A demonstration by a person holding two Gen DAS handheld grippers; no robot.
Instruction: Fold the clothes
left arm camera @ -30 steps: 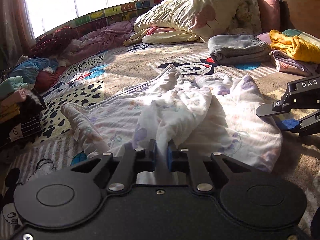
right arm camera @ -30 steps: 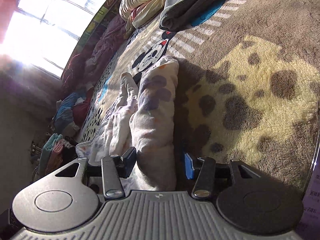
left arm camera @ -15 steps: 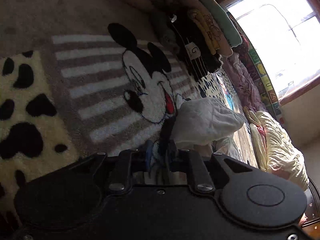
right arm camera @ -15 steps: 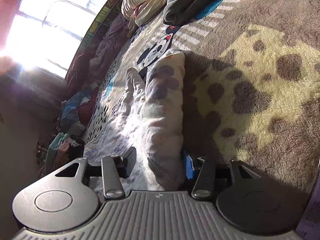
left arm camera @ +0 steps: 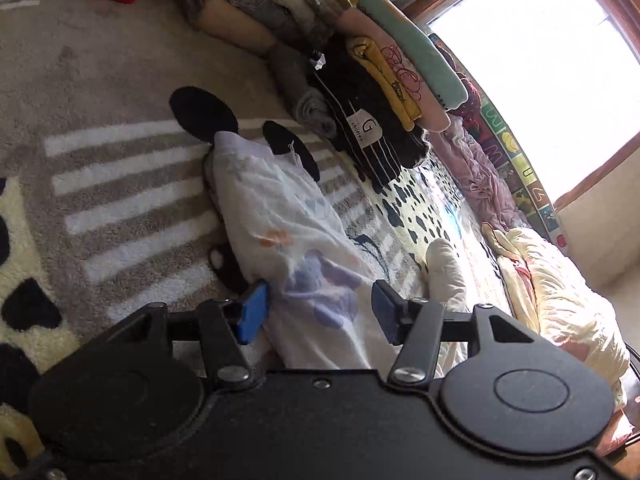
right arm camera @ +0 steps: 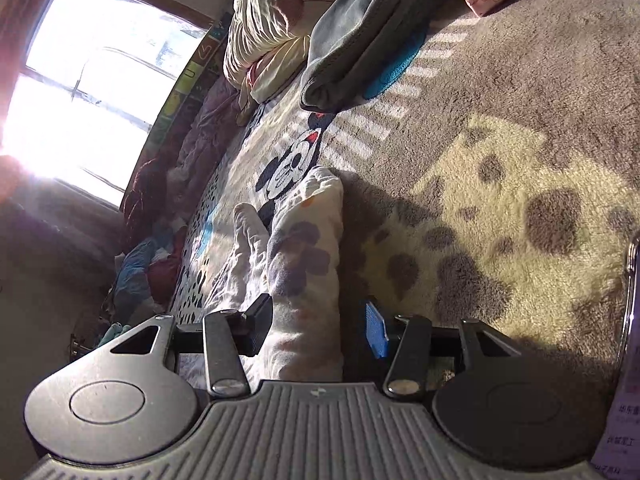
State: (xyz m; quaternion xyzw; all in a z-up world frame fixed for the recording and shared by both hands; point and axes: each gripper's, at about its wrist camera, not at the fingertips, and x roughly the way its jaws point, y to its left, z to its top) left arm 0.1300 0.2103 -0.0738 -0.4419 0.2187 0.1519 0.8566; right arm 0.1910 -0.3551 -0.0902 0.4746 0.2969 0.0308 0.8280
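Note:
A thin white garment with purple and orange flower prints (left arm camera: pixel 280 236) lies on the cartoon-patterned bed blanket (left arm camera: pixel 120 200). My left gripper (left arm camera: pixel 316 314) is open, its blue pads on either side of a bunched edge of the cloth. In the right wrist view the same garment (right arm camera: pixel 304 256) runs as a long fold away from me. My right gripper (right arm camera: pixel 318 328) is open too, with the fold lying between its spread fingers. A rolled sleeve end (right arm camera: pixel 250 232) sticks up beside the fold.
A stack of folded clothes (left arm camera: pixel 384 92) stands along the window side. A grey folded garment (right arm camera: pixel 360 36) and a cream quilt (right arm camera: pixel 268 32) lie at the far end of the bed. Crumpled pink bedding (left arm camera: pixel 484 176) lines the window wall.
My left gripper was shut on the garment, swung round toward the clothes stack, and now stands open around the cloth. My right gripper stayed open and shifted slightly along the fold.

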